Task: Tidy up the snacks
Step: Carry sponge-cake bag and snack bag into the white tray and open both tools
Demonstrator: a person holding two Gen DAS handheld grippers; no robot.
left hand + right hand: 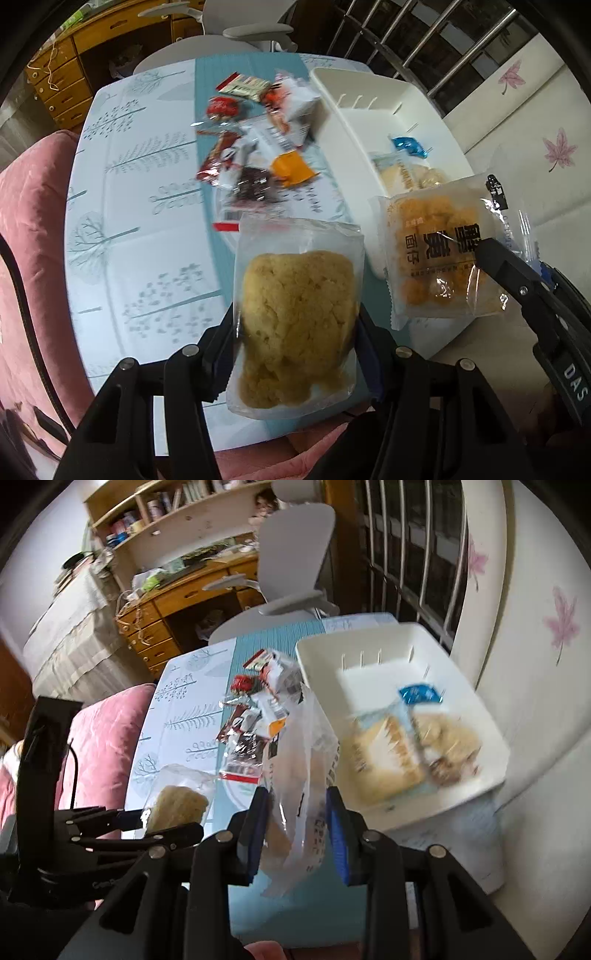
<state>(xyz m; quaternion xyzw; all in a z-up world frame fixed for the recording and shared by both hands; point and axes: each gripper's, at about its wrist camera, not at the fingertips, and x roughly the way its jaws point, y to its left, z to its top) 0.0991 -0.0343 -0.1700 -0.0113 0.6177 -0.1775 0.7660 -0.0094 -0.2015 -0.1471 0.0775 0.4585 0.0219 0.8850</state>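
My left gripper point(297, 325) is shut on a clear packet holding a pale yellow cake point(295, 317), held above the table's near edge; it also shows in the right wrist view point(177, 805). My right gripper point(297, 812) is shut on a second clear packet of orange-yellow pastry point(299, 771) with black lettering, which shows in the left wrist view point(443, 254) next to the white bin point(369, 96). The bin point(476, 709) holds a blue wrapper point(419, 694) and two pale pastry packets point(388, 757).
A pile of small mixed snack packets point(255, 147) lies on the tree-patterned tablecloth point(140, 221) left of the bin. A pink cushioned seat point(29, 258) is at the left. A grey office chair point(295, 572) and a wooden desk stand behind the table.
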